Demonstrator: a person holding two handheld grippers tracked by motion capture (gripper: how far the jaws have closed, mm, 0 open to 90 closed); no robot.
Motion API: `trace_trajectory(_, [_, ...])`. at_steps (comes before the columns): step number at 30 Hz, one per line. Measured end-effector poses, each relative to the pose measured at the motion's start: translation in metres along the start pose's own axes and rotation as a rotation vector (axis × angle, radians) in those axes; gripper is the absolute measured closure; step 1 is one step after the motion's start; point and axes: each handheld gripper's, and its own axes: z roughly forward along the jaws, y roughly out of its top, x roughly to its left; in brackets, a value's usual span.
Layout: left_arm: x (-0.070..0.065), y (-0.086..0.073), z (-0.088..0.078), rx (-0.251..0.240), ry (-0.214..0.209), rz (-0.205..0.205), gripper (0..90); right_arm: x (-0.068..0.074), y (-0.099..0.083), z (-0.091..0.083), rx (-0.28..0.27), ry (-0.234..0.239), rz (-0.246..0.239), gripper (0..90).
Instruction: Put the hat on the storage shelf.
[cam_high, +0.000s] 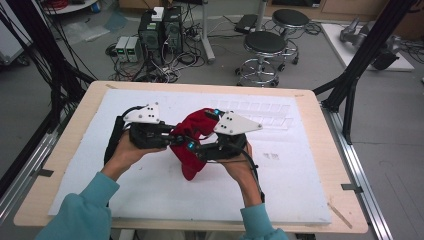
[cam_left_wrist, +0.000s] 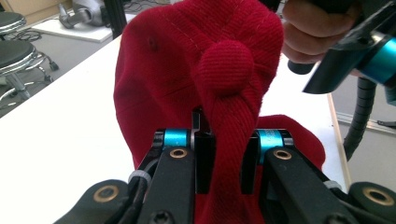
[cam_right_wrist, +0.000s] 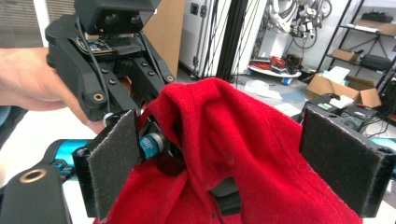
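The red cap (cam_high: 192, 142) is held above the white foam board (cam_high: 150, 190) at the centre of the wooden table (cam_high: 65, 150), between the two hand-held grippers. It is a soft fabric cap with a covered button (cam_left_wrist: 225, 67) at the crown, stitched panels and a small eyelet (cam_left_wrist: 152, 43). Its brim (cam_high: 190, 168) hangs down toward the board.

The left gripper (cam_high: 167, 134) enters from the left in the high view, held in the person's left hand (cam_high: 122, 152). Its jaws are clamped together on a bunched fold of the cap just below the crown button; in the left gripper view the twisted fabric runs down between the two black jaws and is pinched there.

The right gripper (cam_high: 200, 147) sits at the right side of the cap, held in the right hand (cam_high: 240, 162). Its jaws stand wide apart. In the right gripper view the two felt-faced pads (cam_right_wrist: 114, 161) flank the cap, with red fabric rising between them; the pads do not press on it.

The cap is crumpled, so its inside is folded shut; whether anything lies inside cannot be told.

Beyond the table, two round black stools (cam_high: 265, 45) stand on the grey floor, near two dark computer towers (cam_high: 160, 30) with cables around them. In the right gripper view, an open cardboard box (cam_right_wrist: 343, 88) holding white material sits in the background, by metal shelving (cam_right_wrist: 369, 28).
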Motion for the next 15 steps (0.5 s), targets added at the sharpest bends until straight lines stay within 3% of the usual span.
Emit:
trace_trajectory(5, [0.000,0.001,-0.004,-0.017,0.041,-0.019,81.8,0.002,-0.001,-0.003,0.011,-0.009,0.018,10.9])
trace_trajectory(15, [-0.001,0.005,-0.015,-0.090,0.210,-0.068,81.9,0.008,-0.010,-0.013,0.029,-0.041,0.052,11.0])
